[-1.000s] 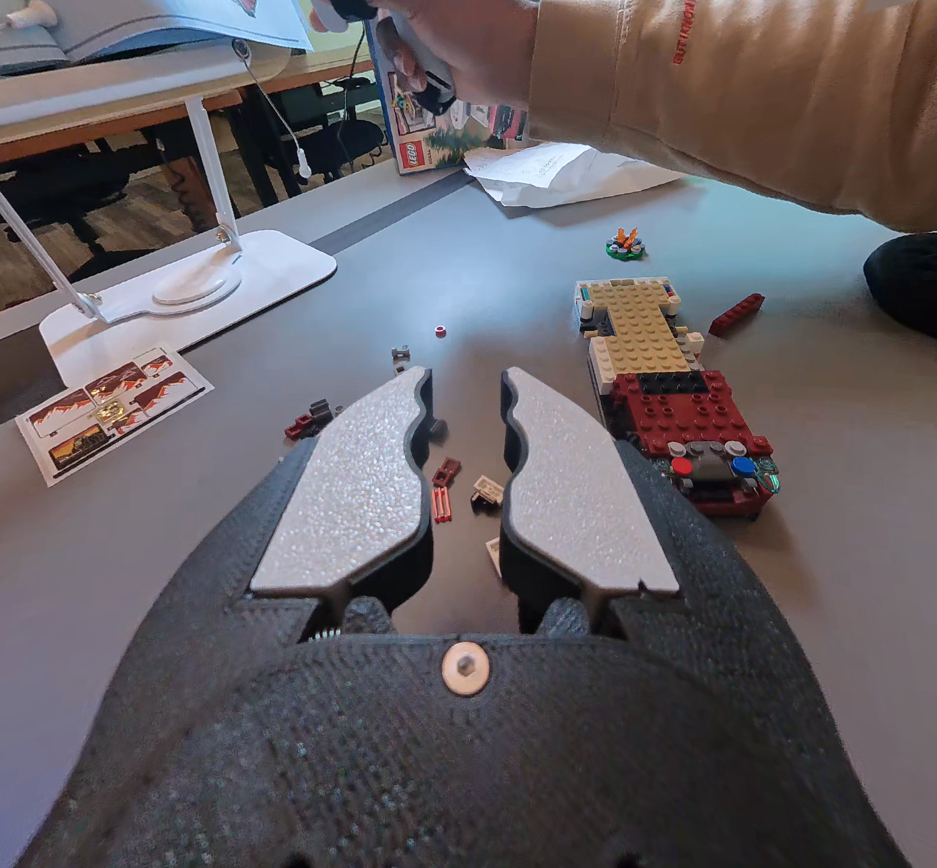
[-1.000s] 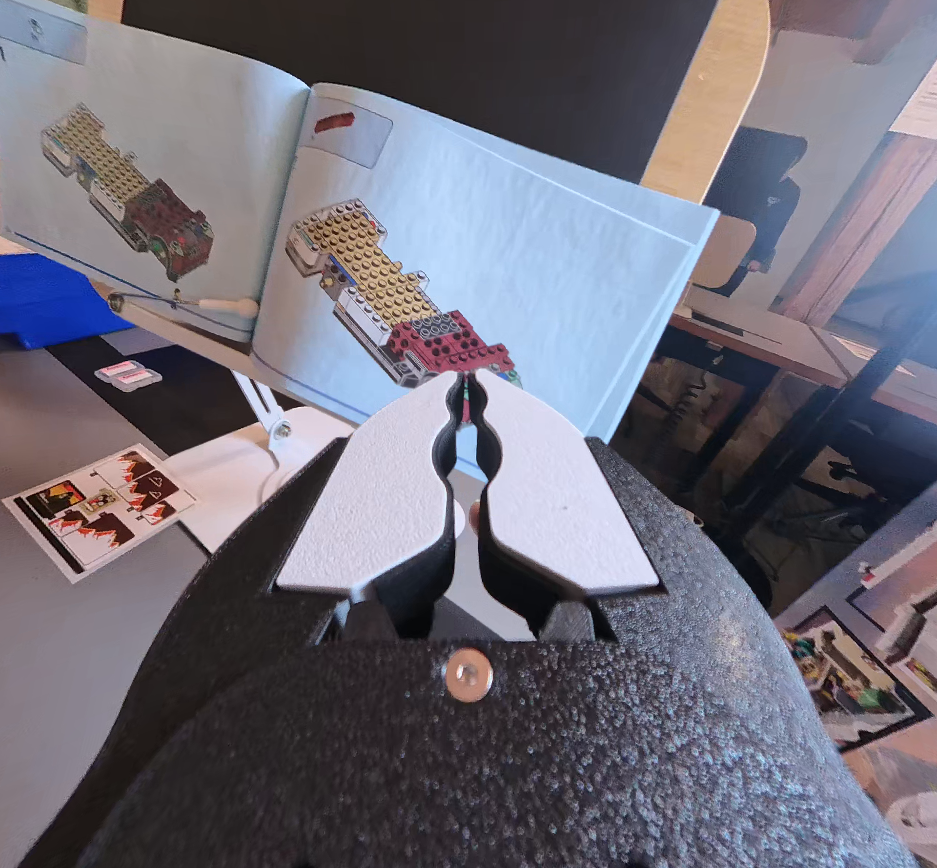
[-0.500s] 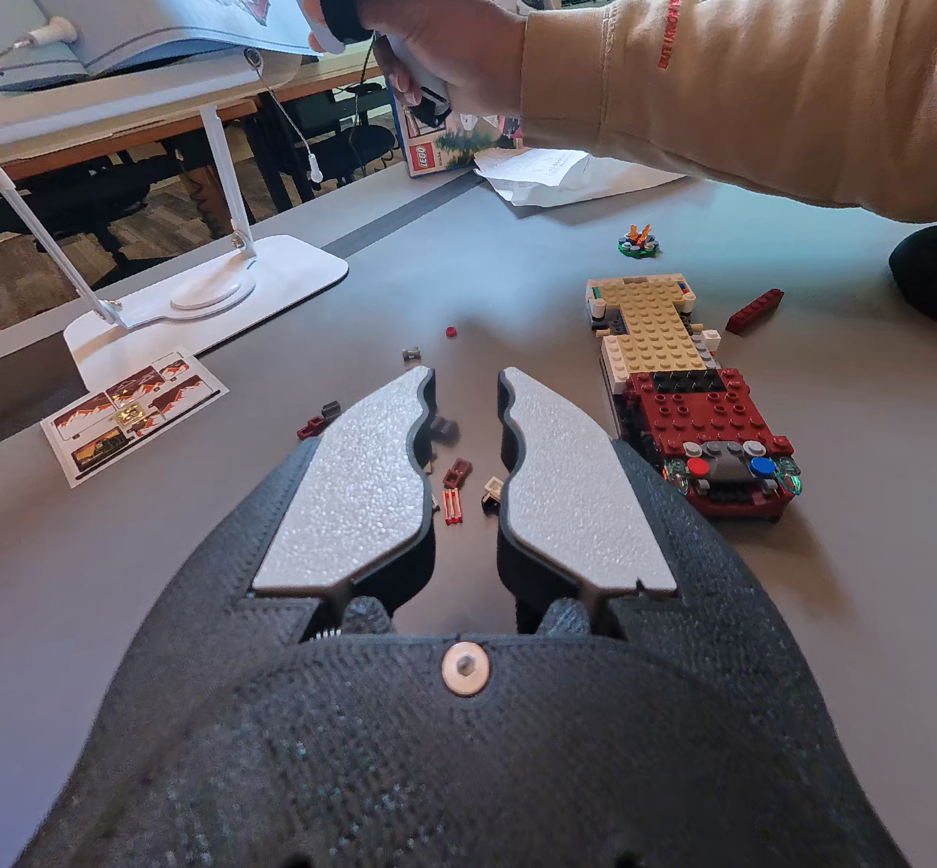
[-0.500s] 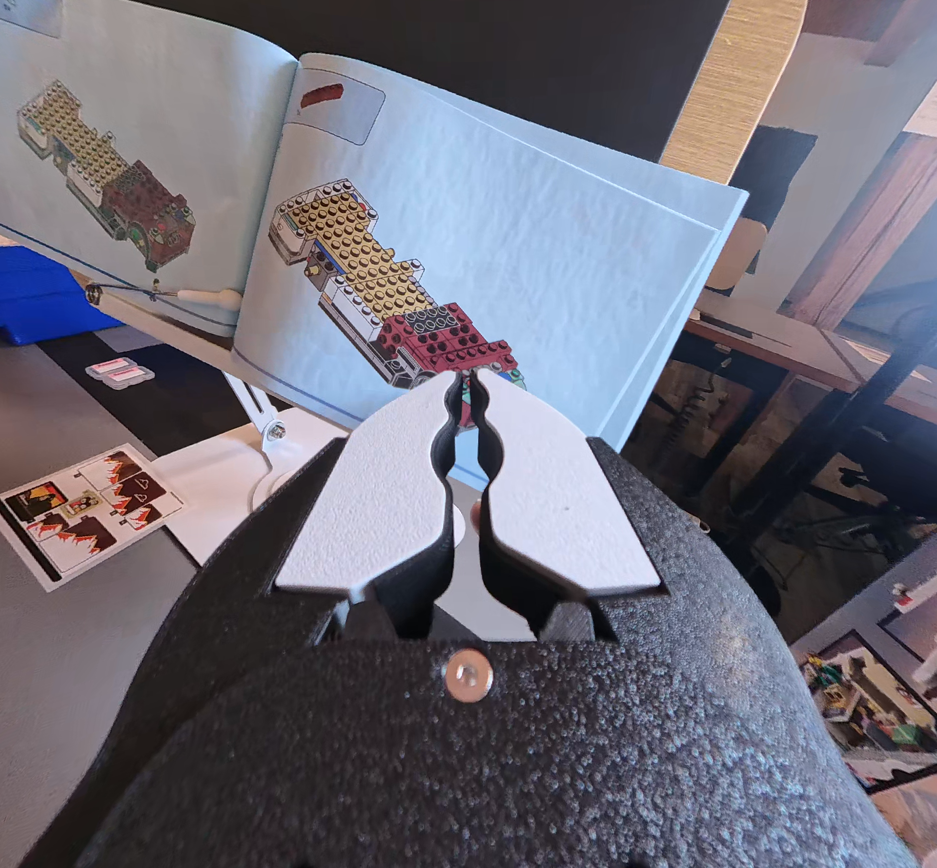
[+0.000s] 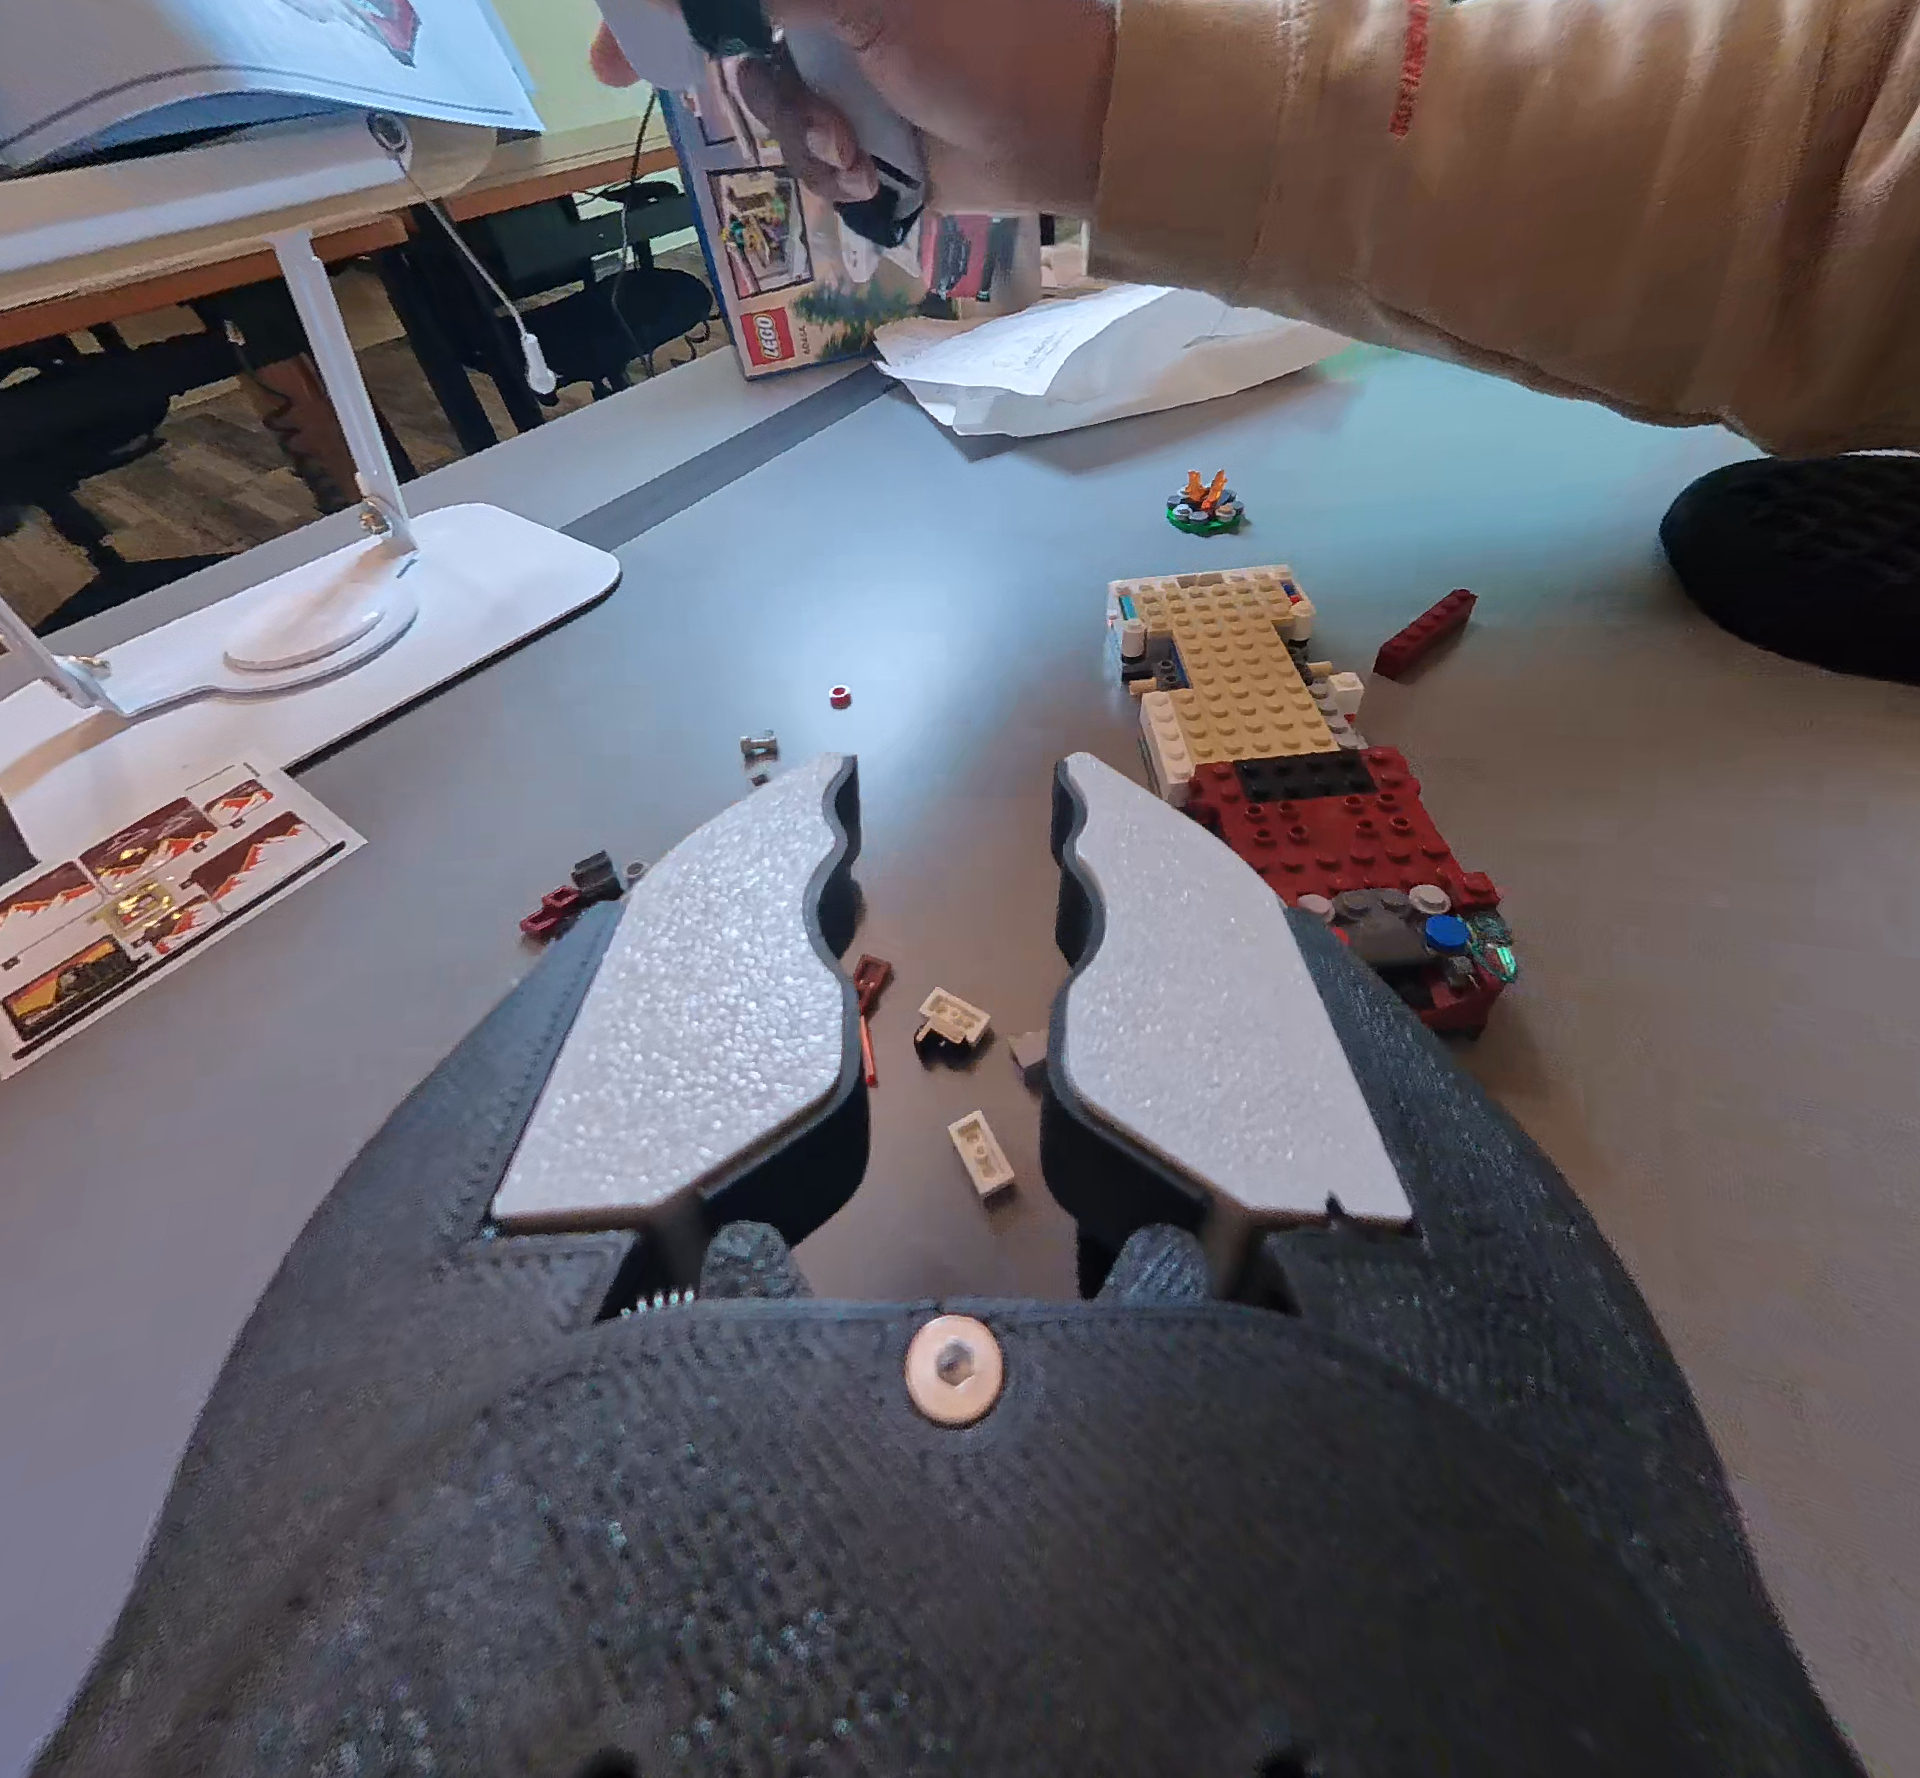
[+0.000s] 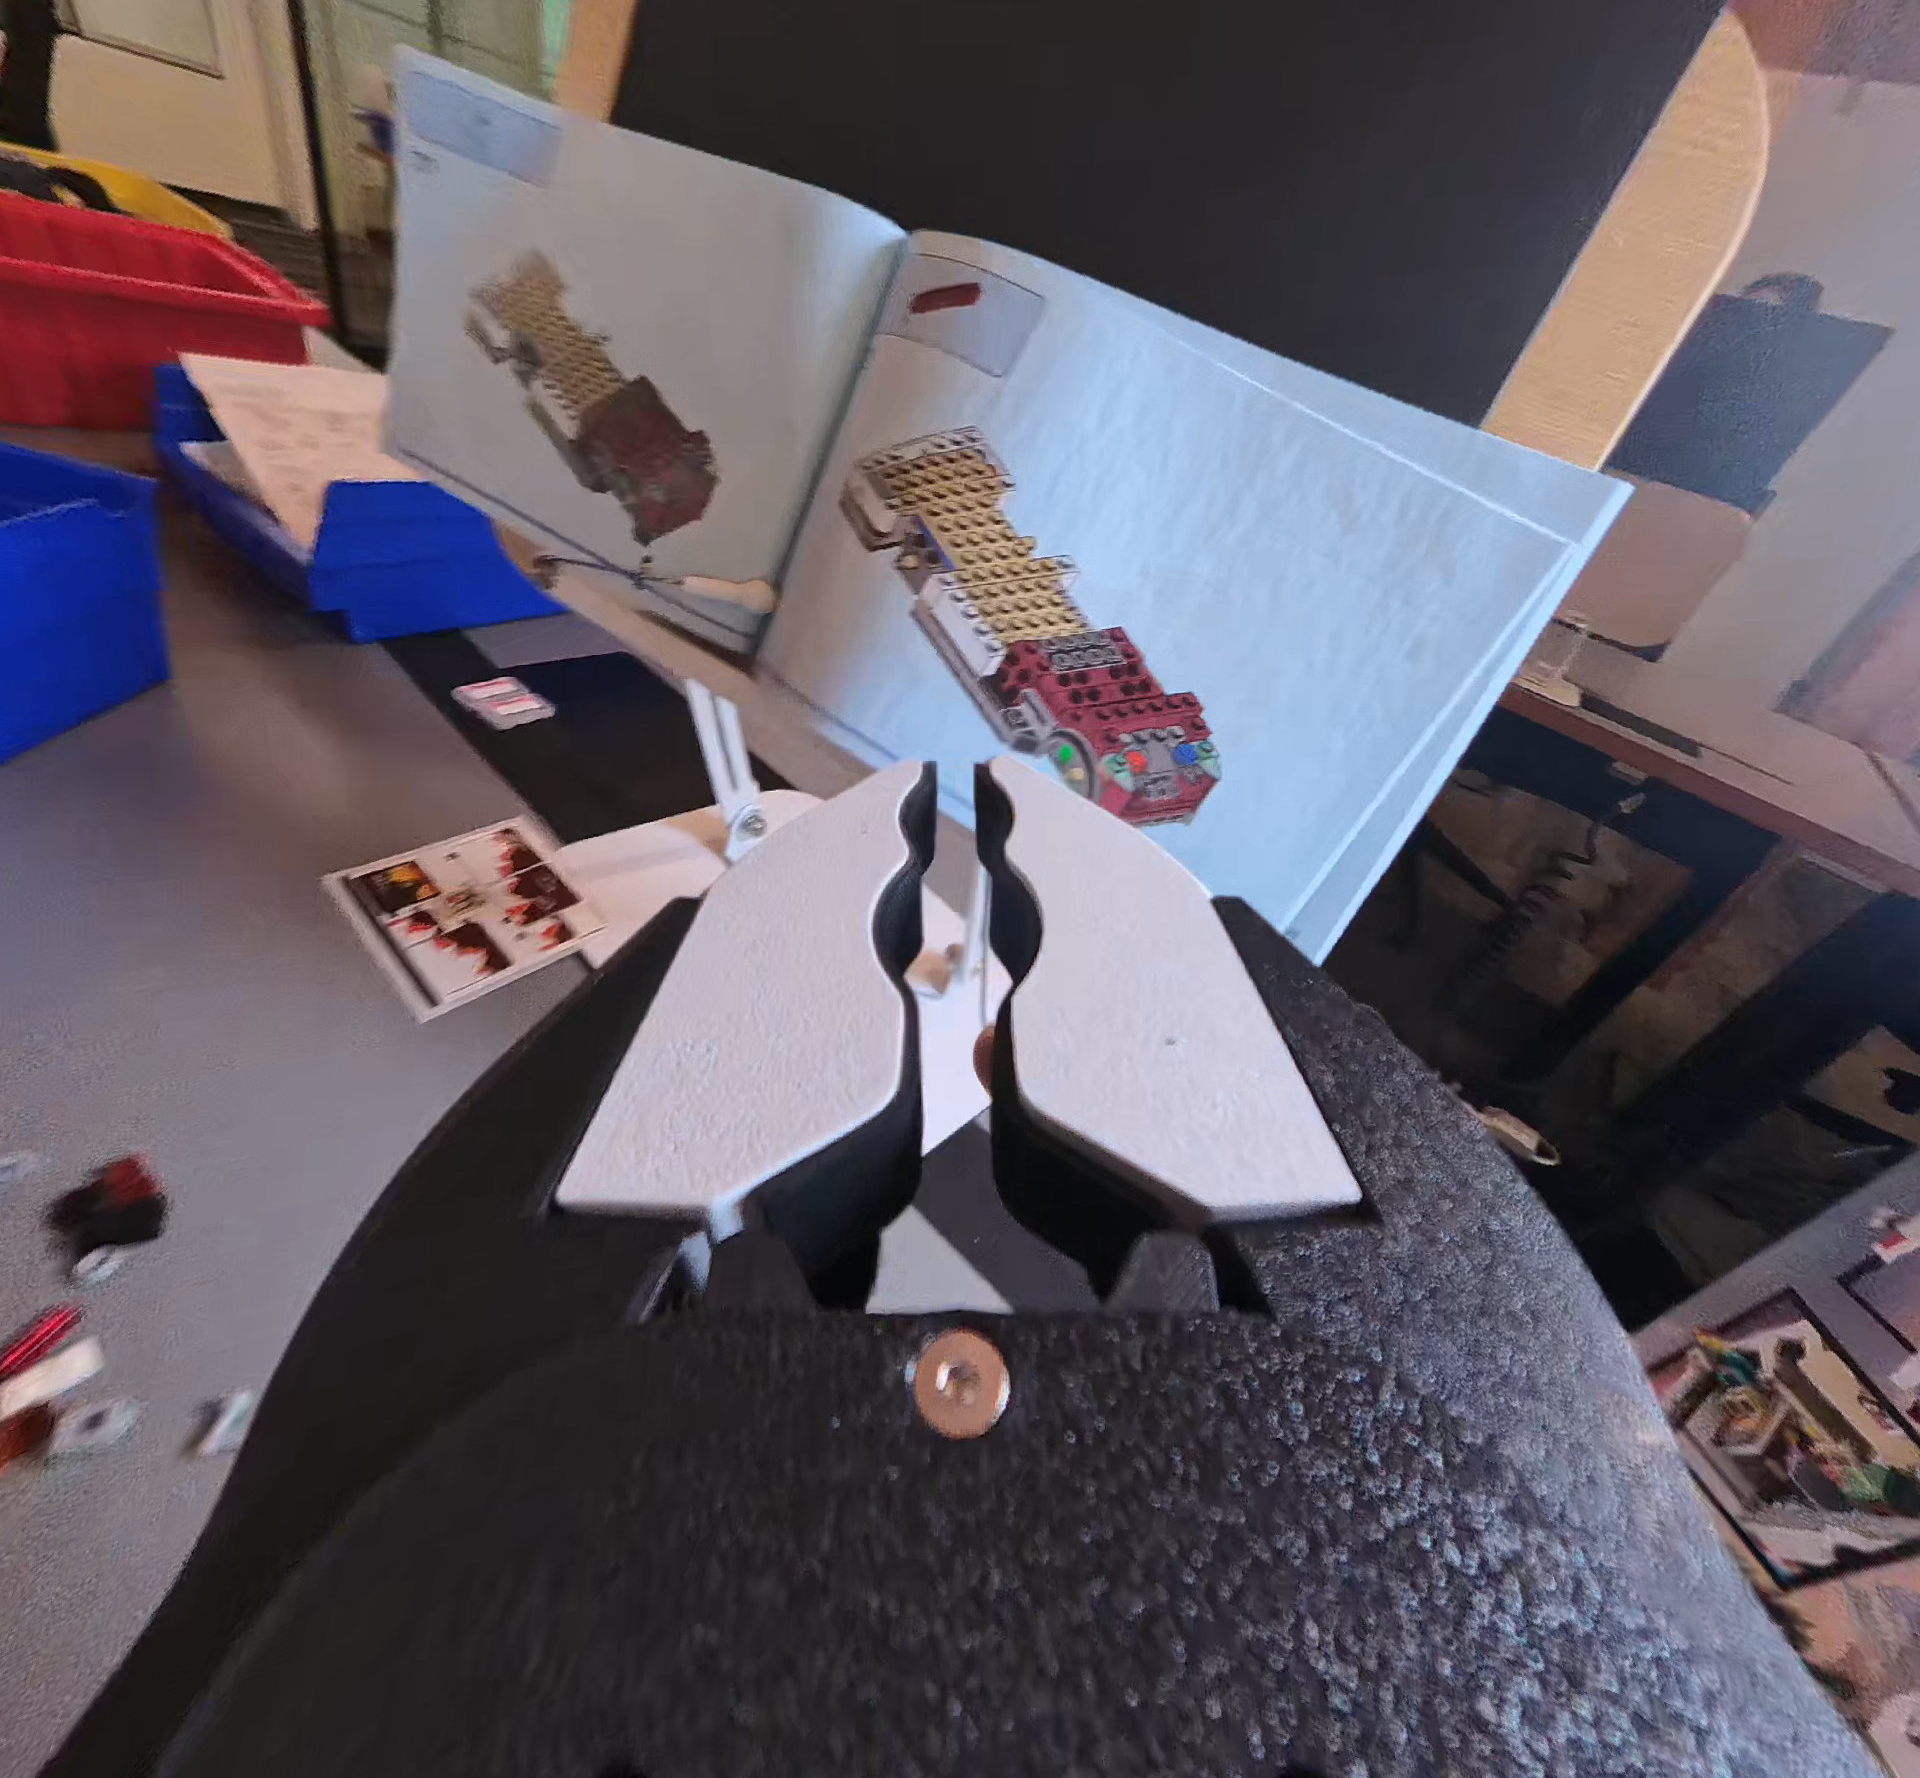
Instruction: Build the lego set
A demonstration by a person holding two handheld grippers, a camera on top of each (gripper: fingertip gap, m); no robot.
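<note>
On the grey table (image 5: 312, 1157), a sticker sheet (image 5: 145, 907) lay left. The left hand-held gripper (image 5: 954, 778) hovered with jaws apart, holding nothing, over small loose bricks (image 5: 951, 1016), beside a tan-and-red brick model (image 5: 1278, 772). The right hand-held gripper (image 6: 956, 778), raised, stood slightly parted and bare before an open instruction booklet (image 6: 1299, 585).

Brick model (image 5: 1288, 772) on table (image 5: 623, 1157), loose pieces (image 5: 951, 1016) left

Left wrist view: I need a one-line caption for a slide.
Open, empty left claw above loose pieces on a grey table, beside a tan-and-red brick model.
</note>
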